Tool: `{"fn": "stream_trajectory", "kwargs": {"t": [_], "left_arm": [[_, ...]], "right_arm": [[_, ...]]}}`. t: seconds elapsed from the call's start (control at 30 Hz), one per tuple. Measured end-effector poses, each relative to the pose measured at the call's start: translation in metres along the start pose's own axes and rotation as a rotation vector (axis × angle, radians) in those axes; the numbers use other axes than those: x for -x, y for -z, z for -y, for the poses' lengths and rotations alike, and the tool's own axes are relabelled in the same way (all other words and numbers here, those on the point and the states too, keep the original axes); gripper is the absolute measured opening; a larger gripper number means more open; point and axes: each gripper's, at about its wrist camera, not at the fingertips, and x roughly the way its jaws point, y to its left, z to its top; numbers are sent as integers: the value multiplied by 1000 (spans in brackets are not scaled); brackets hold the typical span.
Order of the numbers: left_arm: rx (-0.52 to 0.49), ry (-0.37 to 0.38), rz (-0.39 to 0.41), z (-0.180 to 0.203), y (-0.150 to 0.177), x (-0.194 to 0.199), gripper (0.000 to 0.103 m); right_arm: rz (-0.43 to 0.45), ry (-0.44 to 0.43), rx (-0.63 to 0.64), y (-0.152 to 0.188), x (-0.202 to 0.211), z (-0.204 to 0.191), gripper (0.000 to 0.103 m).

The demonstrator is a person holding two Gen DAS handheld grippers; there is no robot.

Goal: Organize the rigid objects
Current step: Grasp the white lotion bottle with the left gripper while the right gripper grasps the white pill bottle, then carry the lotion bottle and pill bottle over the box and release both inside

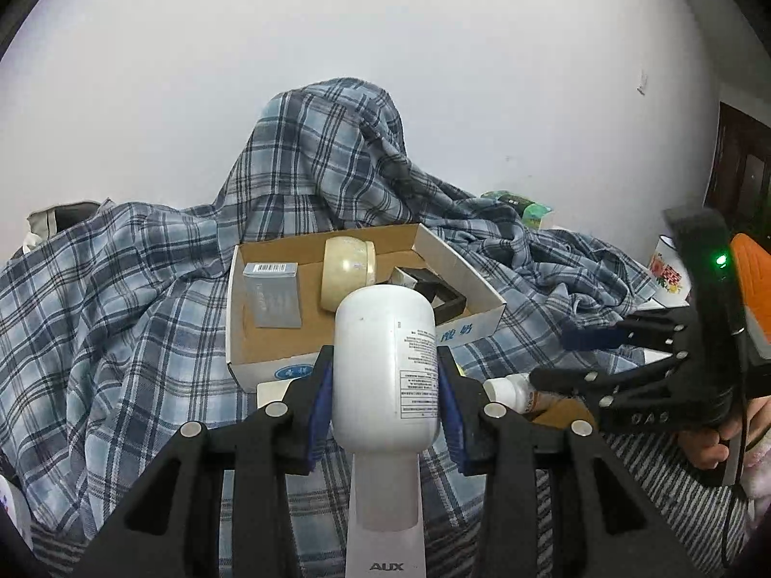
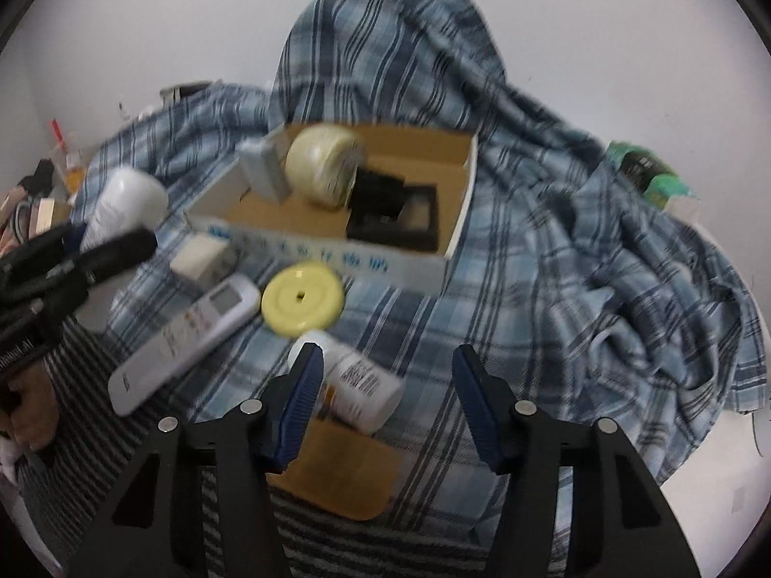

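- Left wrist view, far left: a blue plaid cloth covers the surface and rises in a hump against the white wall.
- On the cloth sits an open cardboard box with white outer walls. Inside it, left to right: a grey carton standing on end, a cream jar tipped on its side, and a black frame.
- In front of the box, the left gripper is clamped on a white bottle, blue pads pressed to both its sides. The bottle is held above a white remote control marked AUX.
- Right of it, a small white pill bottle lies on the cloth, with the right gripper just beside it, a hand on its handle.
- Right wrist view, left edge: the left gripper shows with the white bottle in its jaws.
- Next come the remote control and a yellow disc, both lying on the cloth in front of the box.
- Lower centre: the right gripper has its jaws apart. The pill bottle lies on its side between them, against the left pad; the right pad is clear of it.
- Under the pill bottle lies a brown cardboard flap.
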Motion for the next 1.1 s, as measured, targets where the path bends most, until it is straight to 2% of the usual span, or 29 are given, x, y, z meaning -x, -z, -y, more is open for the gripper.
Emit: {"fn": "stream_trajectory", "kwargs": {"t": [0.17,0.47,0.6,0.73,0.9,1.03,1.1], "left_arm": [[-38,-16,33,10,4,7,41],[-31,-14,25,8,4,5,41],[-37,-12,26,8,4,6,41],[-49,-12,29,11,5,6,41],[-46,-14,34,12,4,6,41],[-24,-19,42,9,4,7,41],[-17,-22,45,6,5,8,41]], "right_arm": [[-70,-41,26,2,-13,-8,46],[-128,-16,85,-5,-28,-22,48],[-198,-46,65,-2,-40,-22,38],[-196,-130,71,1,-30,-27,37],[-154,-82,109,-4,-28,-36,37],[-152,-73,125,-6,-36,-40,31],[-95,-82,122,-2,-31,-40,31]]}}
